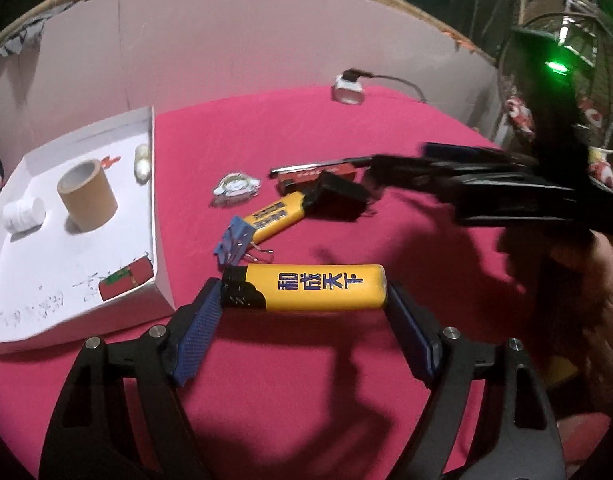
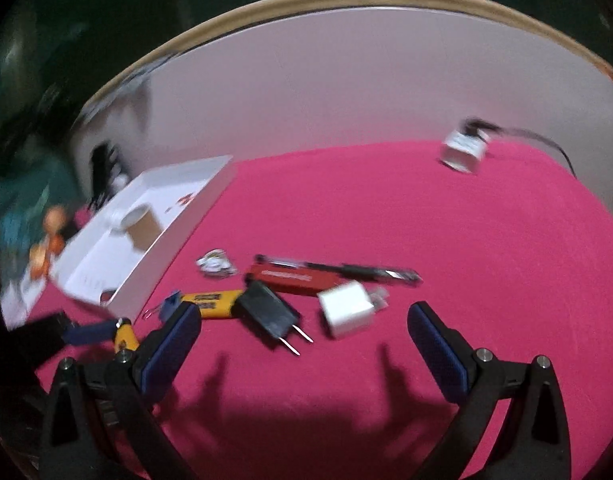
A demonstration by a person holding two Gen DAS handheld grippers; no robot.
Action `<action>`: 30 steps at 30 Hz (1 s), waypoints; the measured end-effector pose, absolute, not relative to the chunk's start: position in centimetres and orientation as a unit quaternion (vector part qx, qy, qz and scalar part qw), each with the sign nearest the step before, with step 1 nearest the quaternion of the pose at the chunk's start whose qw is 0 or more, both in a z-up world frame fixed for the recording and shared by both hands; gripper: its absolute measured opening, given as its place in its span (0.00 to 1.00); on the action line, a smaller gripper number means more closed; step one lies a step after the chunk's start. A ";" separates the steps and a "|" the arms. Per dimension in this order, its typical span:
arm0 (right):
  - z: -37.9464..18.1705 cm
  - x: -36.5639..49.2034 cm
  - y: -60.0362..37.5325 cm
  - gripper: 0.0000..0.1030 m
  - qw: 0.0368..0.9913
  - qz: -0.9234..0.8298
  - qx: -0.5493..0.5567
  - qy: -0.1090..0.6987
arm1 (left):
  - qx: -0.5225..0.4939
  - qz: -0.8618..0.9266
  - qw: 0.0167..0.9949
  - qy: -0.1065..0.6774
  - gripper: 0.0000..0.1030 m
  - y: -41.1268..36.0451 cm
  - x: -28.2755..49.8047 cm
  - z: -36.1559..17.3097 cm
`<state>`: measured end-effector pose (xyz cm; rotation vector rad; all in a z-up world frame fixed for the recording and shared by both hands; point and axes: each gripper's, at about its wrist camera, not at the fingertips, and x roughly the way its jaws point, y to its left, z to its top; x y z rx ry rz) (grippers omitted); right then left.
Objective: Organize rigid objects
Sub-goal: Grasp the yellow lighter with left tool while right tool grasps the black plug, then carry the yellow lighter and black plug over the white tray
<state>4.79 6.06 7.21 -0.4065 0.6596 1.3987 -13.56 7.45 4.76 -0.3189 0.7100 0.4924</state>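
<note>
White card forms the shallow tray (image 1: 154,184) at the left of the surface (image 1: 386,120), which is covered in a magenta cloth. In the tray a brown cardboard tape core (image 1: 87,194) stands upright near the middle. A small white cylinder (image 1: 23,214) lies left of it, a small white lump (image 1: 141,164) sits against the far right wall, and a red rectangular piece (image 1: 126,283) lies in the near right corner.

The left claw (image 1: 304,294) is clamped on a yellow lighter (image 1: 306,287) with a black cap and blue characters. Its long axis runs left to right between the blue textured pads, cap end pointing left, close to the tray's near corner.

Beyond it a second yellow lighter (image 1: 272,218) lies slanted, beside a blue binder clip (image 1: 233,242). Farther on are a black plug adapter (image 2: 268,314) with two metal prongs, a flat red box (image 2: 294,278), a dark pen (image 2: 346,270) and a small silvery crinkled item (image 2: 216,266). A white cube charger (image 2: 348,308) lies right of the black adapter. Another white charger (image 2: 462,150) with a cable sits at the far edge.

The right claw (image 2: 302,336) hangs spread apart above the cloth, holding nothing, just near of the two adapters.
</note>
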 end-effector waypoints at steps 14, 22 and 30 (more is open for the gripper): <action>4.5 3.3 10.2 0.53 0.610 0.680 -0.264 0.309 | -0.167 0.240 0.901 0.319 0.79 7.6 -15.4 5.6; 4.1 2.7 10.3 0.36 0.601 0.678 -0.292 0.308 | -0.169 0.242 0.903 0.313 0.79 7.6 -15.8 5.7; 3.8 3.0 10.0 0.36 0.604 0.668 -0.292 0.324 | -0.172 0.242 0.904 0.307 0.79 7.5 -16.0 5.8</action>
